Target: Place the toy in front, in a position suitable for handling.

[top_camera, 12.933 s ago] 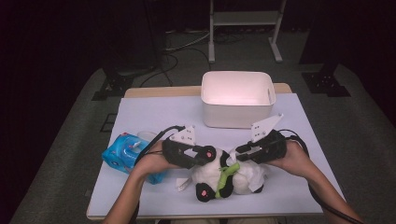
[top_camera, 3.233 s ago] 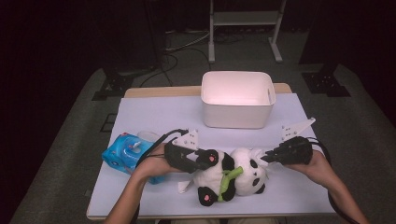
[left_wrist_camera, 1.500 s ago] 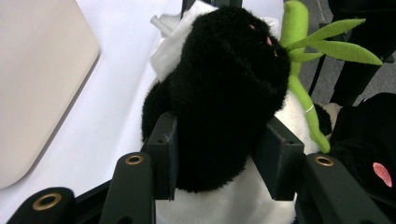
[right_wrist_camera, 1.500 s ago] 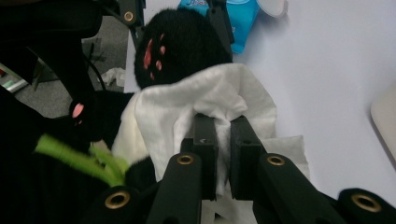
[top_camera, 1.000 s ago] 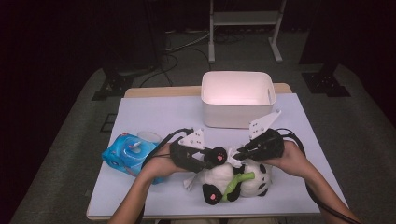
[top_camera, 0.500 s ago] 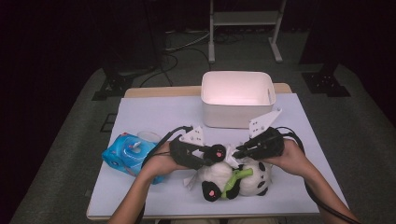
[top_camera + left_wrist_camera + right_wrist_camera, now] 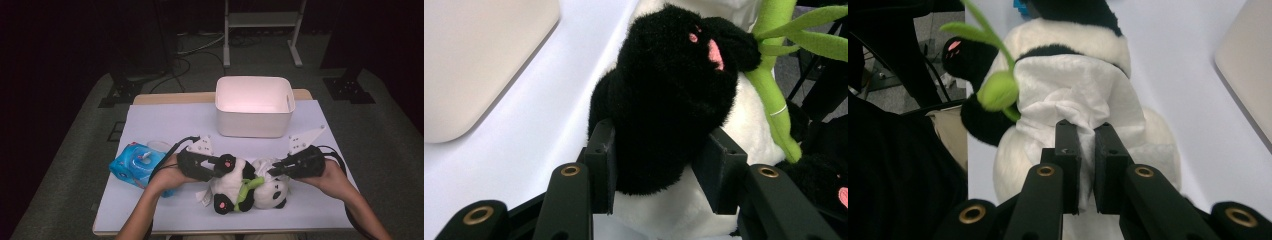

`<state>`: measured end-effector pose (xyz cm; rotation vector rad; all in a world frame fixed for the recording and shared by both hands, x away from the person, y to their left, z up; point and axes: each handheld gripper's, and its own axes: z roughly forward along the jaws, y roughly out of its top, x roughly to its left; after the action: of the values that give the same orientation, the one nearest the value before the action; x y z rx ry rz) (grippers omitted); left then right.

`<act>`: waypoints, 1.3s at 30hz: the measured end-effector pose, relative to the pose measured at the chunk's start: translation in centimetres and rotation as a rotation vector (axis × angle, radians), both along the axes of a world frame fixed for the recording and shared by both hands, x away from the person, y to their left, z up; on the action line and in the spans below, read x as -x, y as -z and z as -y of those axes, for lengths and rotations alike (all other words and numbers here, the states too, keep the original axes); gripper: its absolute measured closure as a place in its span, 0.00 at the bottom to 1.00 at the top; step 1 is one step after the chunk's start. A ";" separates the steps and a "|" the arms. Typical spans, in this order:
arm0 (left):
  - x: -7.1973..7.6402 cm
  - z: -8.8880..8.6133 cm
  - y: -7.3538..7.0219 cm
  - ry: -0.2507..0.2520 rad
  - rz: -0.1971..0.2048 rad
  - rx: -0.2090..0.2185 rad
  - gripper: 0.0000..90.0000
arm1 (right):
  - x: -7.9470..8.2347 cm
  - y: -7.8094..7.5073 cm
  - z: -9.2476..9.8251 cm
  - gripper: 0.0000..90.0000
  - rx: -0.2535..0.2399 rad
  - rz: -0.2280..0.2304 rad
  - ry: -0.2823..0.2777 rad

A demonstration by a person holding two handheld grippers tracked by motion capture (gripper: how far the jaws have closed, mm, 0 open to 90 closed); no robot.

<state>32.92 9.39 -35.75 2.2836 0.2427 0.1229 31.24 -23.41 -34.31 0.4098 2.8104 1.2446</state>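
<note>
Low in the middle of the high view, a black-and-white plush panda toy [image 7: 245, 187] clutching a green felt bamboo stalk [image 7: 245, 192] lies on the white-covered bench [image 7: 165, 125], between the two hand-held tools. The left gripper [image 7: 659, 170] has its jaws clenched on a black furry limb [image 7: 669, 95] of the toy, likely to anchor it. The right gripper [image 7: 1084, 165] has its jaws nearly together, pinching a fold of white cloth [image 7: 1073, 95] that wraps the panda's body, seemingly a small garment being tugged on or off while the other side is held steady. Above the toy, at the centre of the high view, stands a white rectangular plastic bin [image 7: 254, 107], close behind but clear of the work. At the left, a blue tissue pack [image 7: 135, 165] sits beside the left hand [image 7: 167, 176], touching or nearly so.
</note>
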 end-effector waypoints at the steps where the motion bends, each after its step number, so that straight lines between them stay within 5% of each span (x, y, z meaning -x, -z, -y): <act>1: 0.0 0.0 0.0 -0.002 -0.001 0.000 0.62 | 0.2 0.1 0.3 0.92 -0.001 0.005 0.002; 8: -0.2 0.1 0.1 -0.024 0.005 0.002 0.61 | 1.4 1.2 2.3 0.91 -0.005 -0.029 0.042; 13: -0.4 0.1 0.1 -0.038 0.016 -0.016 0.60 | 1.8 1.2 0.9 0.91 -0.012 -0.008 0.004; 23: -0.4 -1.2 -0.5 -0.096 0.044 -0.020 0.57 | -0.7 1.7 0.7 0.91 -0.049 -0.035 0.034; 32: 0.1 -0.9 -1.1 -0.064 0.056 -0.012 0.57 | -3.1 1.7 0.4 0.91 -0.063 -0.032 0.087; 39: 0.0 0.9 -0.2 -0.039 0.053 -0.049 0.58 | -1.7 0.9 -0.9 0.90 -0.058 0.007 0.030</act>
<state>32.92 8.51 -35.52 2.3218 0.2595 0.2110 32.95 -22.55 -35.19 0.4483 2.7572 1.3216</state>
